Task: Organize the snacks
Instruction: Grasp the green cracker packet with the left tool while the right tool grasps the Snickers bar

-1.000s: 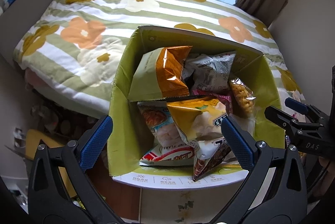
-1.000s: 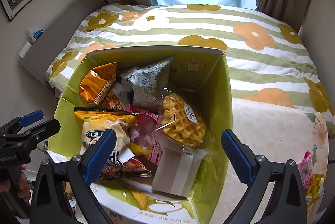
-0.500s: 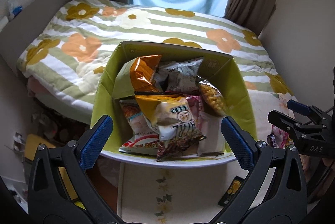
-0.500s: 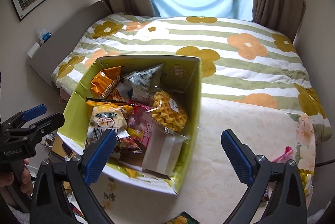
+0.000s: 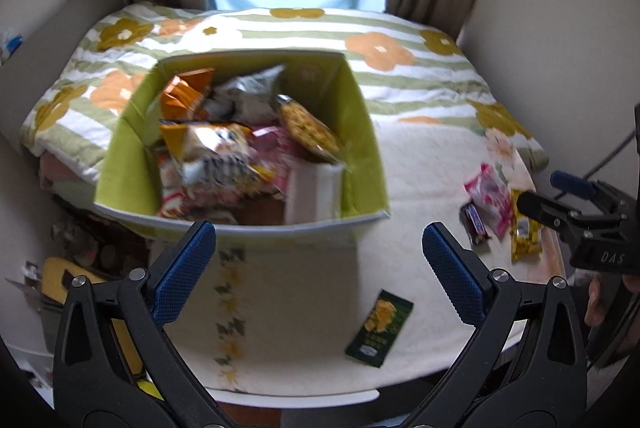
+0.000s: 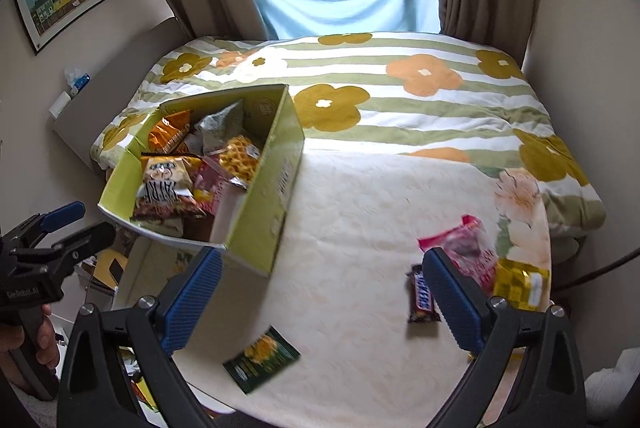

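Green snack box [image 5: 360, 155] ahead of wide-open, empty left hand-held gripper [image 5: 318, 252]; right hand-held gripper [image 6: 320, 284] likewise, box to its left.

The open green cardboard box [image 6: 276, 187], crammed with snack bags, blocks the table's left part. To the box's right, bare cream tablecloth [image 6: 360, 228] offers free passage. Beyond that lie a dark green sachet [image 6: 262, 358], a brown chocolate bar [image 6: 422, 296], a pink packet [image 6: 468, 248] and a yellow foil packet [image 6: 520, 282].

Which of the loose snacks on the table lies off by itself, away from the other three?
The dark green packet with the yellow picture, near the table's front edge; the chocolate bar, pink packet and yellow packet cluster at the right.
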### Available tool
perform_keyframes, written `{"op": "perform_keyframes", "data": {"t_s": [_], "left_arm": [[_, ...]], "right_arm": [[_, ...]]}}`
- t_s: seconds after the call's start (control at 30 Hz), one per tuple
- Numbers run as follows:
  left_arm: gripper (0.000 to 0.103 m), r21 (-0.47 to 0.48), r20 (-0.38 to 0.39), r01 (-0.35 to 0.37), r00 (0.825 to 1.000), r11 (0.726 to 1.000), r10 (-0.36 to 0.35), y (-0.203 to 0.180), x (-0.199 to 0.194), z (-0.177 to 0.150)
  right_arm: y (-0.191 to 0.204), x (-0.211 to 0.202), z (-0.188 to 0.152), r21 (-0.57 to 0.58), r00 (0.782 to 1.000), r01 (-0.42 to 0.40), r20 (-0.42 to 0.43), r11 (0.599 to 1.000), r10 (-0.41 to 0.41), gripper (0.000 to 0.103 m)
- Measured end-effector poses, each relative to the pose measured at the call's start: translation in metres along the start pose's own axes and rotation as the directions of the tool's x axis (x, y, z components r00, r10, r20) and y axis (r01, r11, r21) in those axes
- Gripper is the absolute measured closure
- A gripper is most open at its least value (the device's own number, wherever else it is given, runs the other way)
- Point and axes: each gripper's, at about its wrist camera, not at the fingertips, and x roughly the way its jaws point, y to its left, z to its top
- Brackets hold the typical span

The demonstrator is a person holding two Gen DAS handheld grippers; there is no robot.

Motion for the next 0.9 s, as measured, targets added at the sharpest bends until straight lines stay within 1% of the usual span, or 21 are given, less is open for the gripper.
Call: {"op": "perform_keyframes", "data": {"t_s": [0.13,0.27,0.47,0.6,0.73,0.83,0.9], "left_arm": [[0.000,0.050,-0.048,0.025,0.999,0.998,-0.023,-0.032,0.016,-0.028],[0.000,0.090,-0.112,0.055,0.993,0.994,-0.044,-0.055,0.039,-0.055],[0.000,0.146,-0.207,0.101,0.976,0.984,-0.070,-0.068,0.086,-0.088],[0.001,0.178,-0.251,0.122,0.965,0.977,-0.075,-0.070,0.114,-0.107],[0.003,0.181,-0.267,0.131,0.960,0.975,-0.080,-0.068,0.128,-0.119],[0.003,0.201,-0.256,0.127,0.964,0.971,-0.073,-0.070,0.131,-0.129],[0.007,0.222,-0.250,0.119,0.966,0.968,-0.062,-0.072,0.133,-0.134]], "right_arm": [[-0.023,0.003,-0.023,0.004,1.000,-0.001,-0.020,1.000,0.001,0.003],[-0.042,0.014,-0.043,0.012,0.999,0.015,-0.029,1.000,-0.015,0.003],[-0.064,0.045,-0.069,0.026,0.998,0.043,-0.042,0.999,-0.042,0.003],[-0.073,0.069,-0.084,0.017,0.997,0.064,-0.046,0.998,-0.063,0.003],[-0.078,0.089,-0.095,0.001,0.994,0.094,-0.054,0.996,-0.094,0.003],[-0.078,0.101,-0.100,-0.007,0.992,0.107,-0.060,0.994,-0.107,0.003],[-0.079,0.107,-0.102,-0.015,0.991,0.112,-0.066,0.994,-0.113,0.003]]}}
